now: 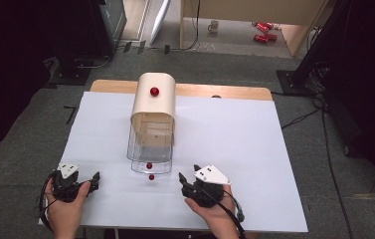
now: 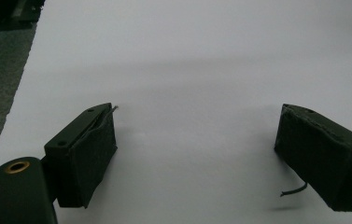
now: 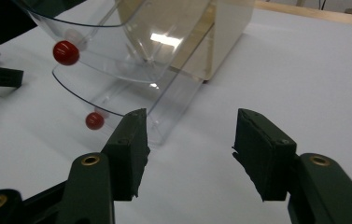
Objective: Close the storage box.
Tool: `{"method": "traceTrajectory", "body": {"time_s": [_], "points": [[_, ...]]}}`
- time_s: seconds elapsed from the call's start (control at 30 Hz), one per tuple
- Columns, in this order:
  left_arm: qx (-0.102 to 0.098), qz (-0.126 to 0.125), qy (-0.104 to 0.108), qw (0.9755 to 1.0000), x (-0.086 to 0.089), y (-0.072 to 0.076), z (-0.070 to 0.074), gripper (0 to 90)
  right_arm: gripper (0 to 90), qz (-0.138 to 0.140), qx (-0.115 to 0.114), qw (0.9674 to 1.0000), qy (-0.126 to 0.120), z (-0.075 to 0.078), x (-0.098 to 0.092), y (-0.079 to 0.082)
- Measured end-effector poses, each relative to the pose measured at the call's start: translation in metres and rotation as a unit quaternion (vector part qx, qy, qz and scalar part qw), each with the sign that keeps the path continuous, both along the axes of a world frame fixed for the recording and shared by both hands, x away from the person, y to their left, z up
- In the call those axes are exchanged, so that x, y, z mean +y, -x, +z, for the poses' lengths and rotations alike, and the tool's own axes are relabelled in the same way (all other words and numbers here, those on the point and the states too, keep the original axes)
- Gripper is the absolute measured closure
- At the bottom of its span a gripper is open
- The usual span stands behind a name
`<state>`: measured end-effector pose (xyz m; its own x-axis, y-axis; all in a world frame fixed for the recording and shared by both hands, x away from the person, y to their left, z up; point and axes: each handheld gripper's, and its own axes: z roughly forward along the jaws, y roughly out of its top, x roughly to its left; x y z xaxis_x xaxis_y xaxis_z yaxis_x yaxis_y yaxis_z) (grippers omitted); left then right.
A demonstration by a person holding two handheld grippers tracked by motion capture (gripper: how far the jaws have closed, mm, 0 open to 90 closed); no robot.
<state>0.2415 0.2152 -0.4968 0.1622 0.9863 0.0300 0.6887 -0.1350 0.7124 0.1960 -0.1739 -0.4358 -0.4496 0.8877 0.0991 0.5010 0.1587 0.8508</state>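
So the right hand-held gripper (image 3: 190, 154) sits low near the front edge of the white tabletop (image 1: 254, 149), jaws partway apart with nothing between them, just bare tabletop showing in the gap. Right ahead of it and a bit to its left are the clear drawers (image 3: 131, 88), two curved see-through trays pulled out of a cream box (image 1: 153, 102) with a rounded top. Each drawer front has a little red knob: the lower knob (image 3: 95, 121) is just beyond the tip of its left jaw, close but not touching, and the upper knob (image 3: 66, 52) sits higher and further off. The box has its own red knob on top (image 1: 154, 91).

The left hand-held gripper (image 2: 194, 154) is off to the left of the drawers, well apart from them, jaws spread wide over plain tabletop, holding nothing.
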Motion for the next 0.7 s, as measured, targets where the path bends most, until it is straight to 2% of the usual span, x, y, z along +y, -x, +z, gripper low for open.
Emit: {"method": "traceTrajectory", "body": {"time_s": [0.3, 0.43, 0.5, 0.7], "points": [[0.000, 0.000, 0.000, 1.0000, 0.000, 0.000, 0.000, 12.5, 48.1, 0.015, 0.000, 0.9999, -0.002, -0.001, 0.028, -0.002], [0.000, 0.000, 0.000, 1.0000, 0.000, 0.000, 0.000, 12.6, 52.9, 0.017, 0.003, 0.9998, -0.008, -0.002, 0.032, -0.003], [0.000, 0.000, 0.000, 1.0000, 0.000, 0.000, 0.000, 12.6, 58.7, 0.028, 0.009, 0.9994, -0.017, -0.002, 0.036, -0.004], [0.000, 0.000, 0.000, 1.0000, 0.000, 0.000, 0.000, 12.6, 66.9, 0.052, 0.022, 0.9981, -0.025, -0.006, 0.047, -0.003]]}}
